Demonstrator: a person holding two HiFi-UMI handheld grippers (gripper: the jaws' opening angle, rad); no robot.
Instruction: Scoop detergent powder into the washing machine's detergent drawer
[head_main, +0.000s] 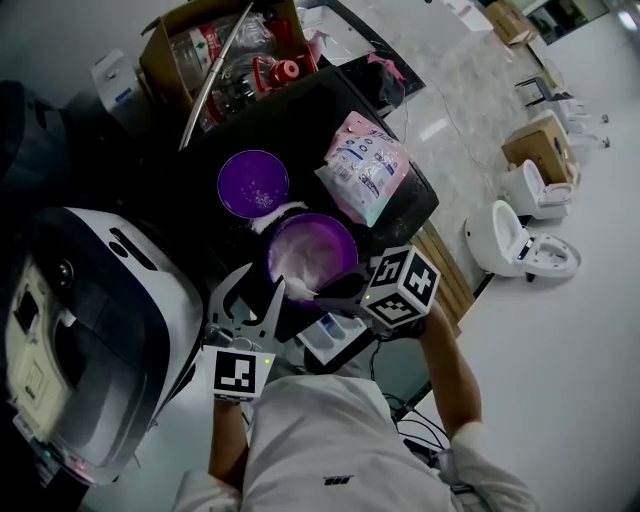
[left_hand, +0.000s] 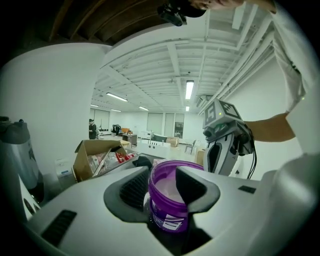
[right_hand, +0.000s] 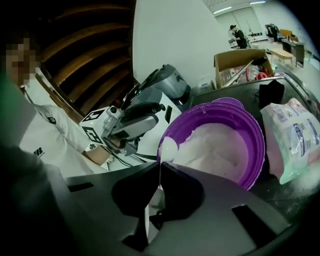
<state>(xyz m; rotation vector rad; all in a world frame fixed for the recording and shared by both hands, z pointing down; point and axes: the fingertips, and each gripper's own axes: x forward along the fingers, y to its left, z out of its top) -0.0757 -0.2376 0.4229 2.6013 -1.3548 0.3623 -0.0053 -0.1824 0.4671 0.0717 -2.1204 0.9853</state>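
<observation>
Powder (right_hand: 220, 147) lies dead ahead of R gripper (right_hand: 159, 170), clamped on scoop (right_hand: 167, 149) handle; L gripper (left_hand: 167, 185) gapes wide by tub (left_hand: 165, 210).

Round purple plastic tub (head_main: 348, 240): upright on dark tabletop (head_main: 300, 120), lid off, part-filled with white detergent powder (head_main: 305, 262). Small white plastic scoop (right_hand: 168, 148): at tub's near rim.

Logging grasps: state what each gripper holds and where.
Right gripper: white scoop, by its handle. Left gripper: jaws flank the purple tub; grip unclear.
</observation>
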